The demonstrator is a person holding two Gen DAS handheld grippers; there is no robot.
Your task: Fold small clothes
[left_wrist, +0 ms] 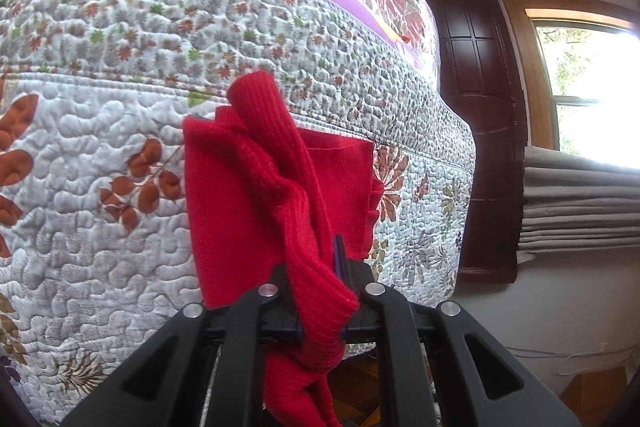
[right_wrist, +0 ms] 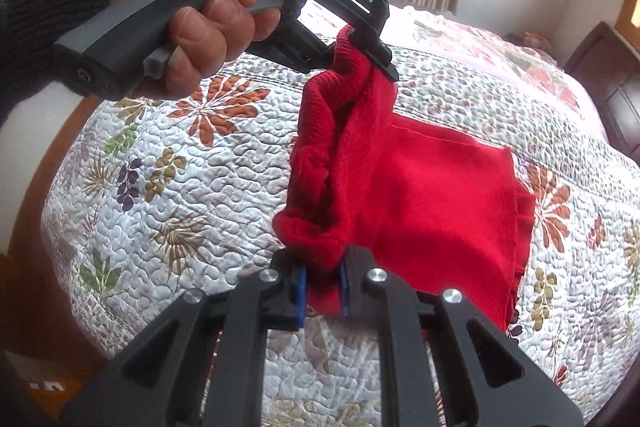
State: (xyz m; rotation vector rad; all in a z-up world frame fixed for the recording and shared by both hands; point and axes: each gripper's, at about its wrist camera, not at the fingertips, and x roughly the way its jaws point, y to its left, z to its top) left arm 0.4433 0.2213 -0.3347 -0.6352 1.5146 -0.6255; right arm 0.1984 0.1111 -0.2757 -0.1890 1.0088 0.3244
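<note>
My left gripper point(left_wrist: 320, 303) and right gripper point(right_wrist: 323, 287) are both pinching the red ribbed knit garment point(right_wrist: 432, 195) between closed fingers, above the white floral quilted bed point(right_wrist: 200, 163), near a bright window point(left_wrist: 592, 75).

Home bedroom: quilted bed point(right_wrist: 240, 163), curtained window point(left_wrist: 592, 67).

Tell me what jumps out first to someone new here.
A bright red garment, bunched and held up over the floral quilt. Both tongs grip its ribbed edge: the right from below, the left above, held by a hand.
</note>
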